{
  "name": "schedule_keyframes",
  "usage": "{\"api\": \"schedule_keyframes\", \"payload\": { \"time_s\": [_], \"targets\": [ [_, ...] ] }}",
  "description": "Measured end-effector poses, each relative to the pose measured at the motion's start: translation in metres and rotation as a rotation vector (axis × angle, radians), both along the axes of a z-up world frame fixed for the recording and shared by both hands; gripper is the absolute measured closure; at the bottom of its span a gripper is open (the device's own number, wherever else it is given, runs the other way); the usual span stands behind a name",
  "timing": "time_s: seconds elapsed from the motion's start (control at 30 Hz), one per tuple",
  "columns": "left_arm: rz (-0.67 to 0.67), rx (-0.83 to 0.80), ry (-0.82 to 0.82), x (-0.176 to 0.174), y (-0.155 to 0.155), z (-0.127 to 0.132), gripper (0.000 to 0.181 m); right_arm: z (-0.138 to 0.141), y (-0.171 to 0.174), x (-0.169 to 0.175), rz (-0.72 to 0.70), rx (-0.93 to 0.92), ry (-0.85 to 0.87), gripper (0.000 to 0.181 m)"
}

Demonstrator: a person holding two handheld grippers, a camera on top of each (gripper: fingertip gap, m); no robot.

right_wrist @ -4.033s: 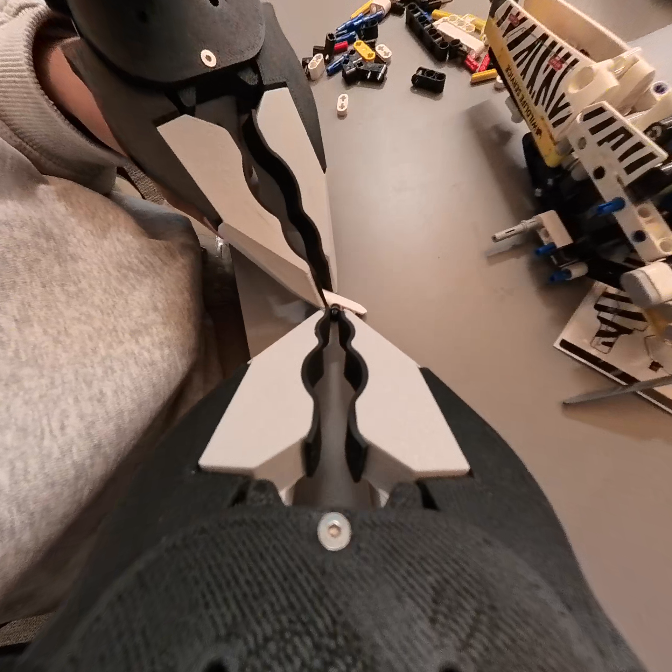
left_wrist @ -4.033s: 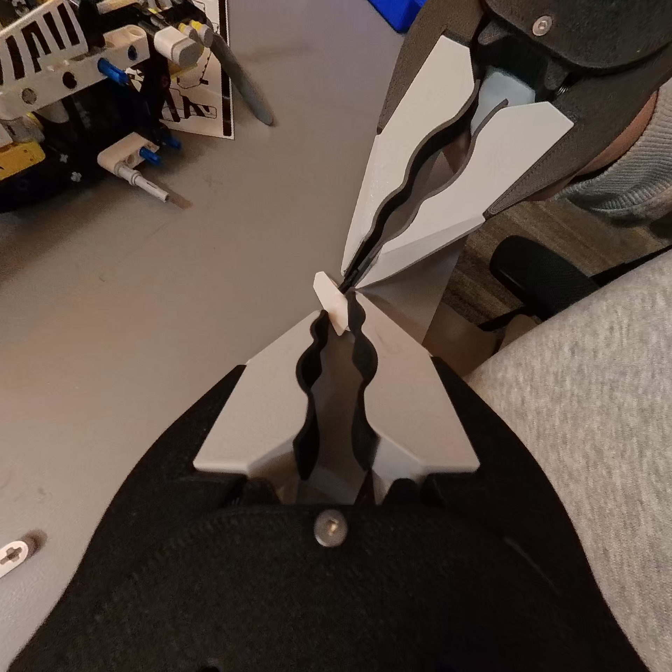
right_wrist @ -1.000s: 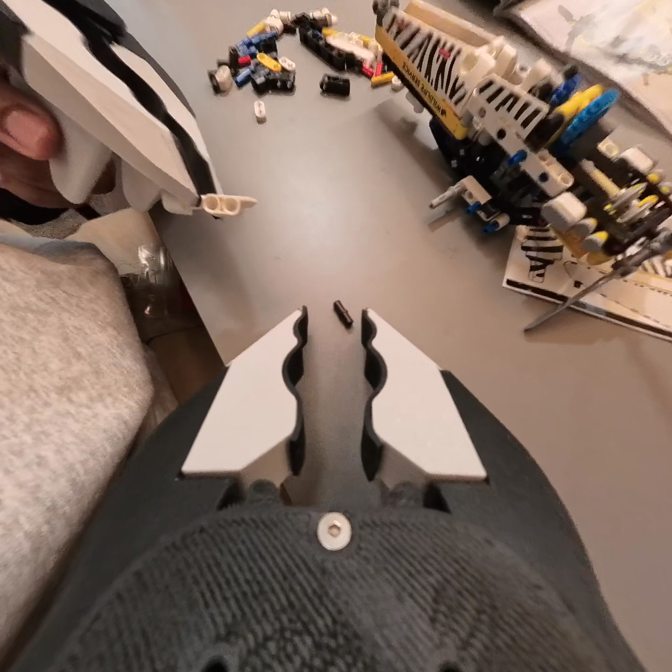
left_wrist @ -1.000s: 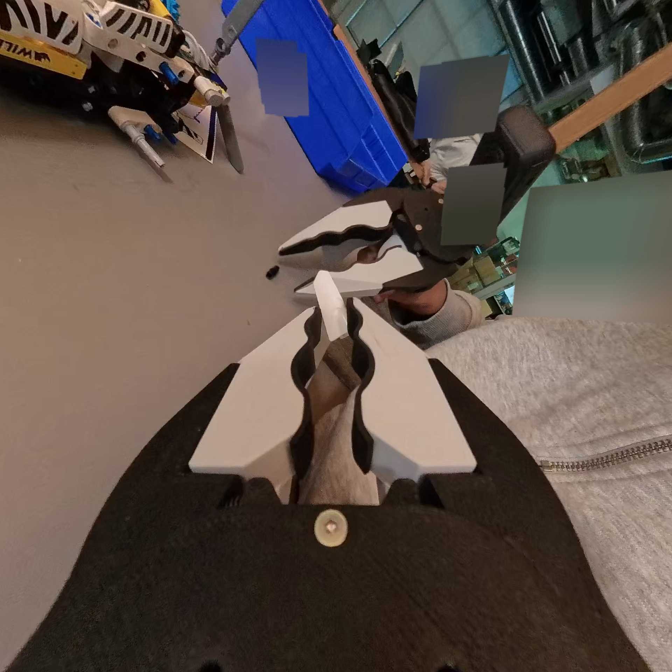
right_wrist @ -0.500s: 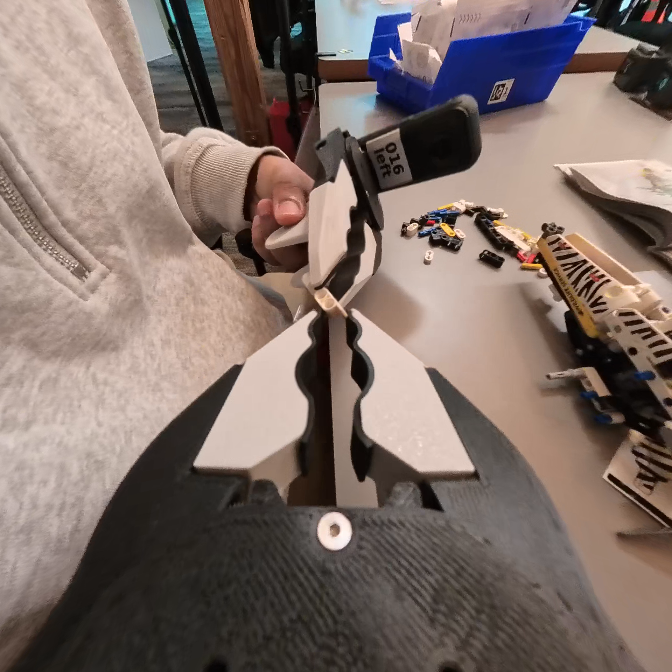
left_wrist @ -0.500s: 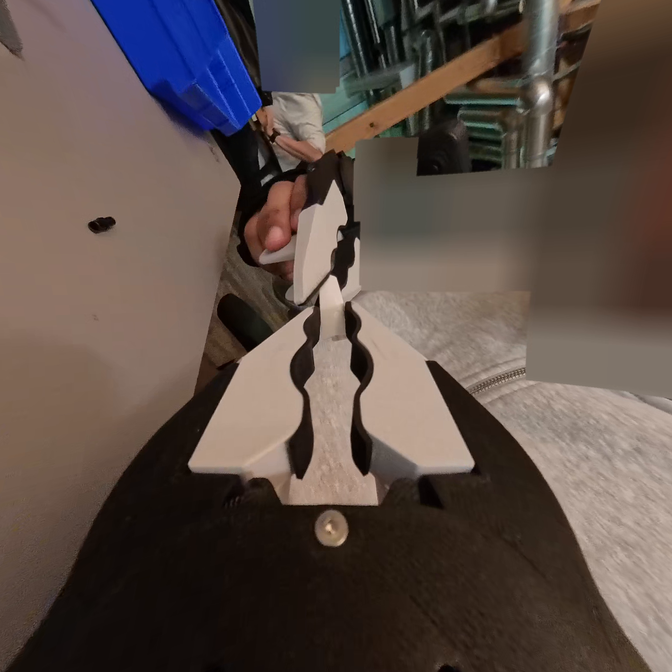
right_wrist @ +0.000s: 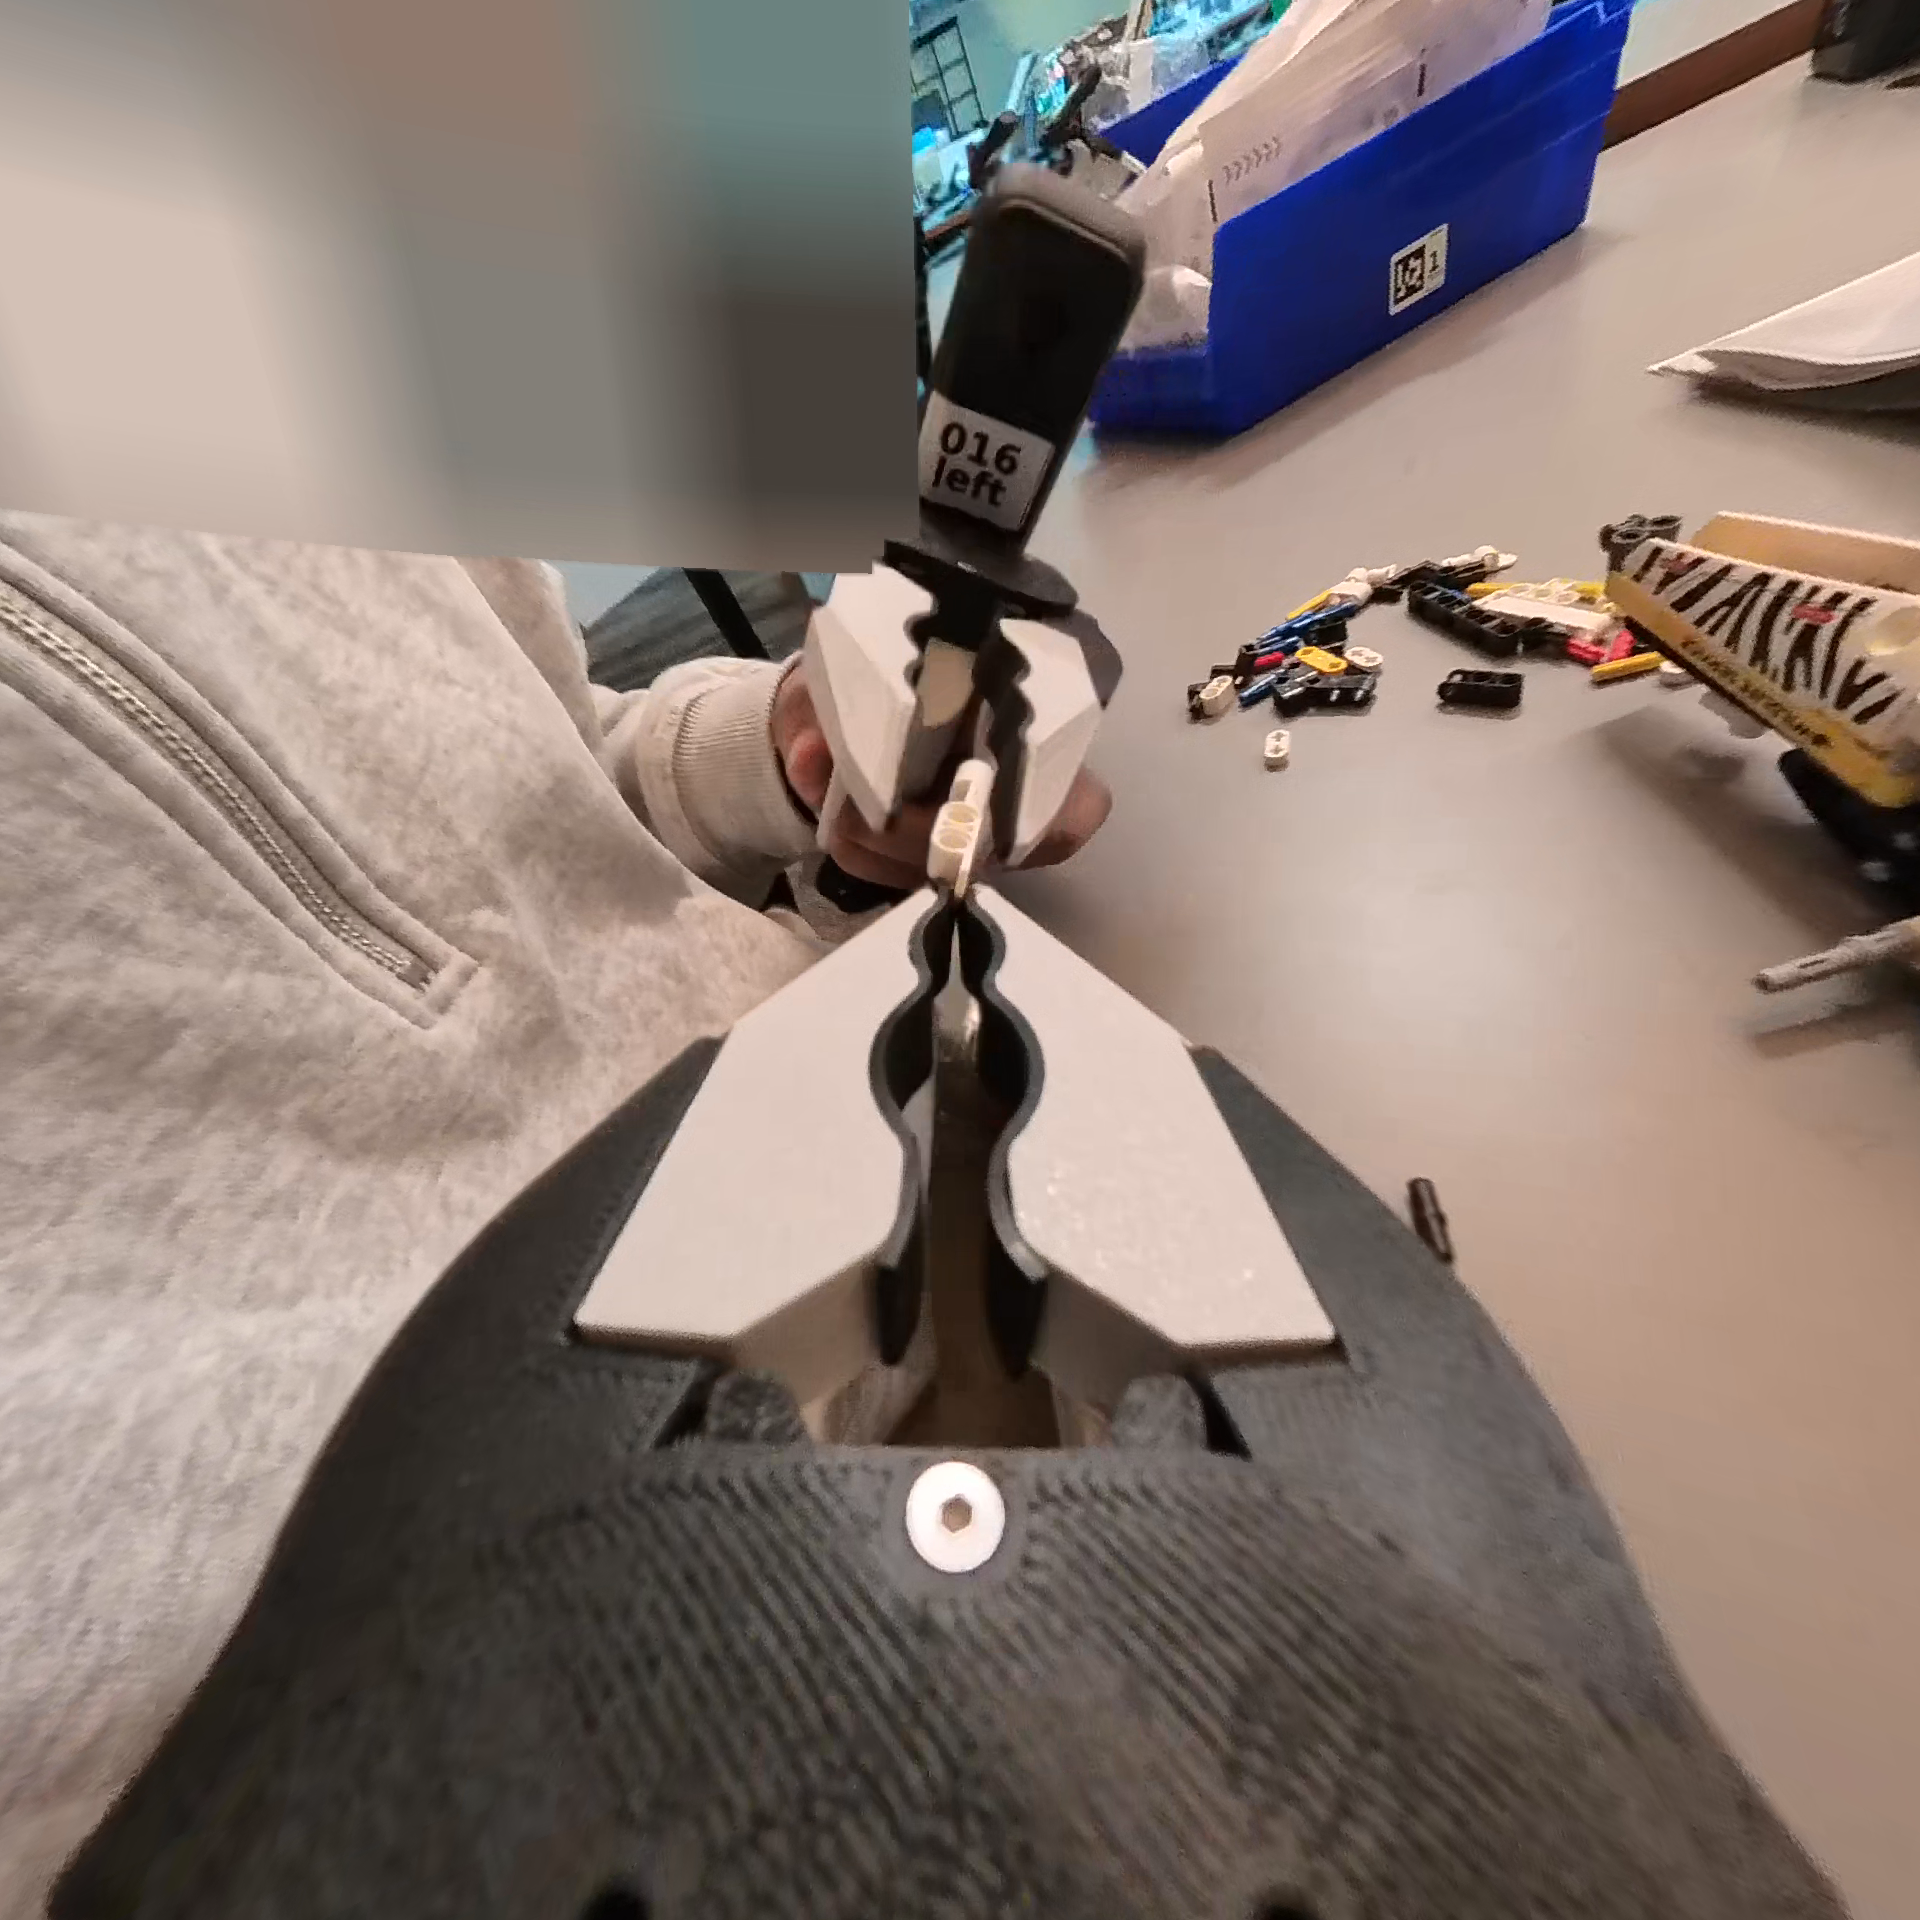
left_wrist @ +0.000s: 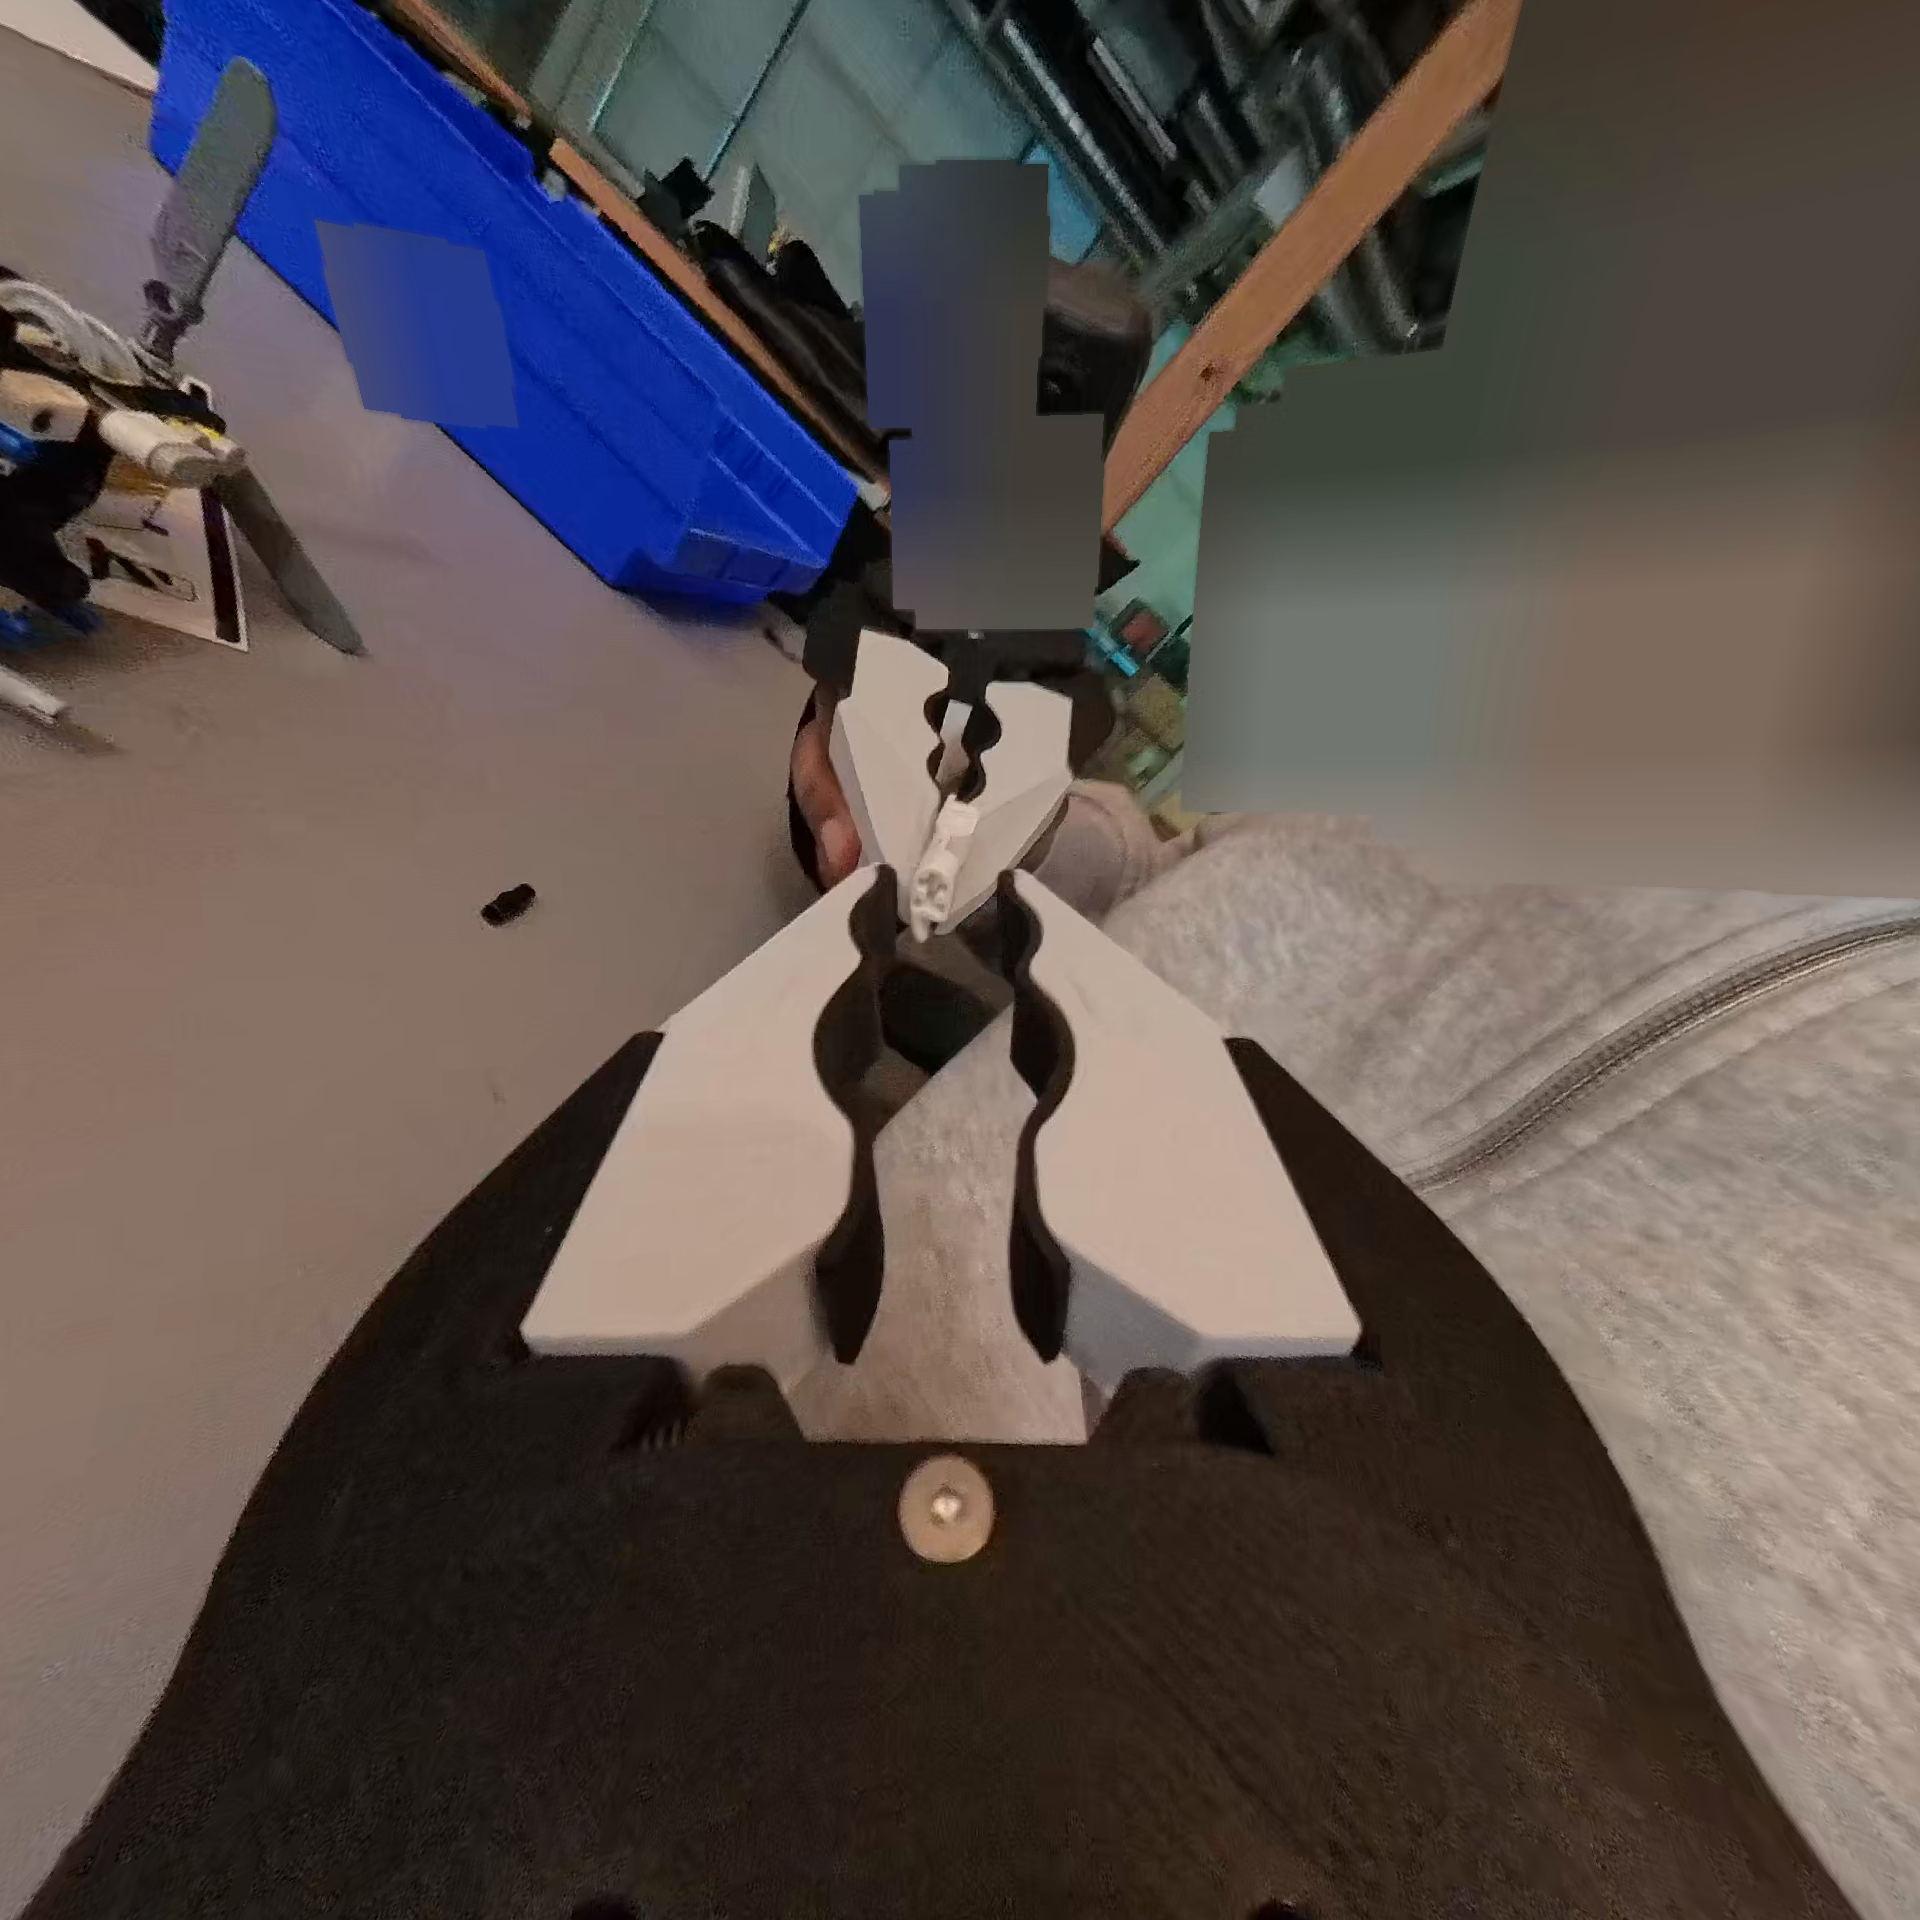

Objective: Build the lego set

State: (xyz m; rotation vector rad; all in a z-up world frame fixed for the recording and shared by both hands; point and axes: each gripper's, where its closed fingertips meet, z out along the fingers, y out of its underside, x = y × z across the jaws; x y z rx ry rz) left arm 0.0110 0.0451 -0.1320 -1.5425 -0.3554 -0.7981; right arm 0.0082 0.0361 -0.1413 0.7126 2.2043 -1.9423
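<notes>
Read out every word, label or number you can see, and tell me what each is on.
I don't repeat writing; here is what bears it.
White label, black handle of left gripper: legible.
White sticker, blue bin: legible.
Yellow strip, zebra-striped lego model: small lettering, blurred.
Printed sheet under model: blurred.

White beam [right_wrist: 958, 831]; blue bin [right_wrist: 1382, 223]; zebra-striped model [right_wrist: 1766, 634].

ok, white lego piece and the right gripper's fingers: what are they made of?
White lego piece: hard moulded plastic, smooth, slight sheen, crisp round holes. Right gripper, shut on it: fingers look like 3D-printed plastic, matte grey with a grainy speckle. Their black wavy pads may be rubber or foam; cannot tell.
</notes>
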Motion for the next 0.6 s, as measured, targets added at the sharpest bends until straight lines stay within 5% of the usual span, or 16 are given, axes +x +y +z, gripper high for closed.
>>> {"api": "schedule_keyframes", "payload": {
  "time_s": [0.1,0.6],
  "targets": [
    [0.024,-0.015,0.085,0.0008,0.0026,-0.0034,0.176,0.0003,-0.0012,0.001,0.014,-0.02,-0.023,0.181],
    [0.023,0.051,0.099,0.0048,0.0009,0.0022,0.176,-0.0037,-0.0081,0.0069,0.065,-0.028,-0.068,0.181]
  ]
}}
